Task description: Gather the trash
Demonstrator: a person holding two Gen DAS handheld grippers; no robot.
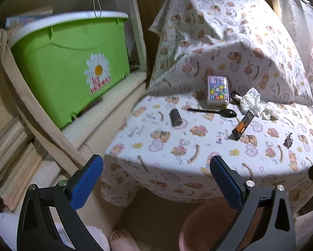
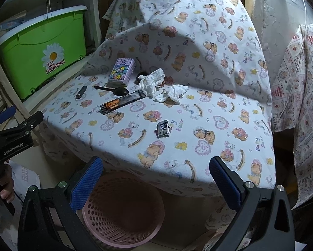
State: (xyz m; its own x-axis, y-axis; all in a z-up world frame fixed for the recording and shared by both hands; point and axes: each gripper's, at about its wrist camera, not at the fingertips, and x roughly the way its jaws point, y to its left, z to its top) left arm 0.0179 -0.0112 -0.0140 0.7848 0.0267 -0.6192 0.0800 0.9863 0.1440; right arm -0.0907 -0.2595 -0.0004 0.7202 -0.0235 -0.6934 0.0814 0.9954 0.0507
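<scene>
- Firstly, left wrist view: left tongs (image 1: 156, 165) gape wide, holding nothing, hovering off the near edge of the bench (image 1: 167, 152), which is draped in a teddy-print cloth.
- On the bench: black plastic spoon (image 1: 214, 111), small dark cylinder (image 1: 175, 118), purple tissue pack (image 1: 217, 91), crumpled white tissue (image 1: 250, 101), orange-black wrapper (image 1: 241, 128), small foil scrap (image 1: 288, 141) at right.
- Green storage box (image 1: 70, 71) on the shelf at left.
- Right wrist view: right tongs (image 2: 156, 165) also spread apart, empty, above the pink perforated basket (image 2: 123, 213) on the floor beside the bench.
- Orange-black wrapper (image 2: 123, 103) lies just beside the spoon (image 2: 112, 90); two tissue wads (image 2: 160, 84) behind; foil scrap (image 2: 162, 129) well apart, nearer the edge.
</scene>
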